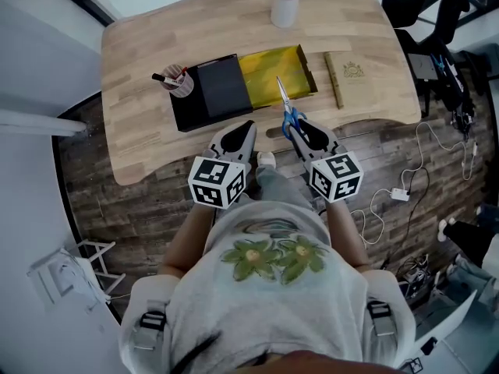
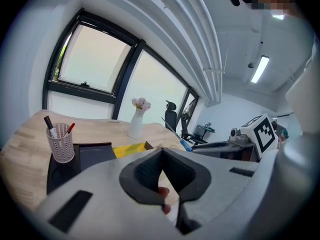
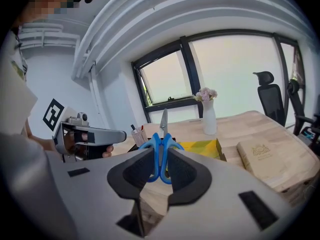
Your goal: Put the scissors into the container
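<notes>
Our right gripper (image 1: 300,125) squeezes the blue-handled metal scissors (image 3: 161,139); we should carry them slowly over the yellow-lined open container (image 1: 269,68), tips first. Our left gripper (image 2: 161,156) is closed and empty.

Matt wooden table (image 1: 140,53); scissors (image 1: 286,107) seemingly plastic-handled.
</notes>
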A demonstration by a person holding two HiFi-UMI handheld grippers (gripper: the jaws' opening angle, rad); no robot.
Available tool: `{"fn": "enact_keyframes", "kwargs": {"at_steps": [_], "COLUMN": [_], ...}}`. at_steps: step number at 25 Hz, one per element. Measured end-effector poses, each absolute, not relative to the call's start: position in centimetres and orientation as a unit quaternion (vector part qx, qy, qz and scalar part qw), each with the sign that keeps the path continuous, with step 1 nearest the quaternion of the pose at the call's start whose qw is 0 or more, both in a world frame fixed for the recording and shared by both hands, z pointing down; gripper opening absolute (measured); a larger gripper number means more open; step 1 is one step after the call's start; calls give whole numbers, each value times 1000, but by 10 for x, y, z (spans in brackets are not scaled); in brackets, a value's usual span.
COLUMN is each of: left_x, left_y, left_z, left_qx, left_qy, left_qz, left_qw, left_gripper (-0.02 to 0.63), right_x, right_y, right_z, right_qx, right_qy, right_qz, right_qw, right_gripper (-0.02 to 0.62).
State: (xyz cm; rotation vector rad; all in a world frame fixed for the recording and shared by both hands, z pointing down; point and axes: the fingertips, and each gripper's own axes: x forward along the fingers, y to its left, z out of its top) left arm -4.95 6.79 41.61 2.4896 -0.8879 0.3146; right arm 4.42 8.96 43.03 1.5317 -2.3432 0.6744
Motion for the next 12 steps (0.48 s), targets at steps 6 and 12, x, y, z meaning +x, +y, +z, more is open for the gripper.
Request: {"fn": "enact_keyframes", "kwargs": {"at_steps": [6, 12], "left_x": [-45, -40], "left_y": [55, 48], "left_z": [416, 417], "left_qx": [905, 901], "left_qy": [-332, -340], "left_qz": [117, 121], "left_qw": [238, 240], "left_gripper": [6, 6], "right_x": [53, 60], "right_y": [73, 62], "right_z": [429, 432], "right_qx": [522, 513], "right_qy": [-811, -816], "right_qz": [230, 231], "right_qw": [129, 131], "right_gripper": [84, 84]}}
